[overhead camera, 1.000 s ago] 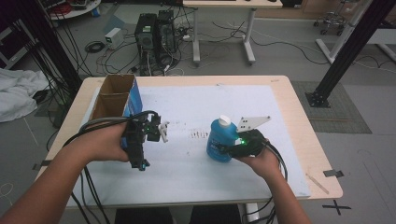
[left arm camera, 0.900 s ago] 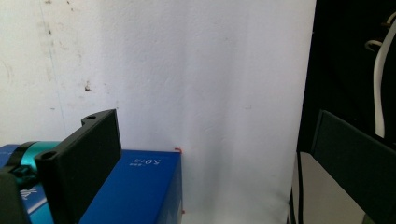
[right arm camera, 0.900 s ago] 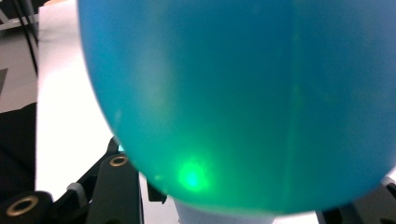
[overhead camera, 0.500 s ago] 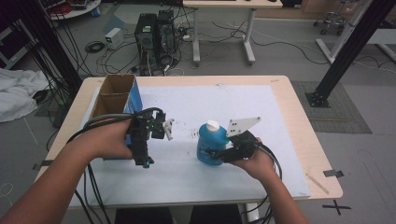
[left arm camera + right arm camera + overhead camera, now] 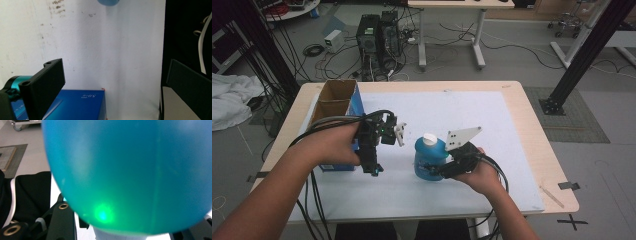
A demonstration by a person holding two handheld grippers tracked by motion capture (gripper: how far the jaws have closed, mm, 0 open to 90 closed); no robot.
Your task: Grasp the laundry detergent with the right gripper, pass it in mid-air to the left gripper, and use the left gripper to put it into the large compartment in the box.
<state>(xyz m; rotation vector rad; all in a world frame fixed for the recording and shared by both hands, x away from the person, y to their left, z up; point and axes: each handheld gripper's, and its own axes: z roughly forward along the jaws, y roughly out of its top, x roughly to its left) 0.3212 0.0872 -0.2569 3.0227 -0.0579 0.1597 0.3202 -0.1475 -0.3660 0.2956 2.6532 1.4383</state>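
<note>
Bottle (image 5: 430,158), blue with a white cap, has slid left toward the middle of the table (image 5: 512,150), squeezed tight in the right gripper (image 5: 443,169), closer now to the left gripper (image 5: 398,134), whose jaws are wide apart, holding nothing, maybe ready to help.

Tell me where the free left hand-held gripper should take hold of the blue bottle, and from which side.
Grip the blue bottle at its narrow top just under the white cap, coming from its left. The right hand-held gripper already clamps the round body from the right, and that wide, curved body looks harder to span. The left hand-held gripper sits open on that free side, so the approach is probably short.
</note>
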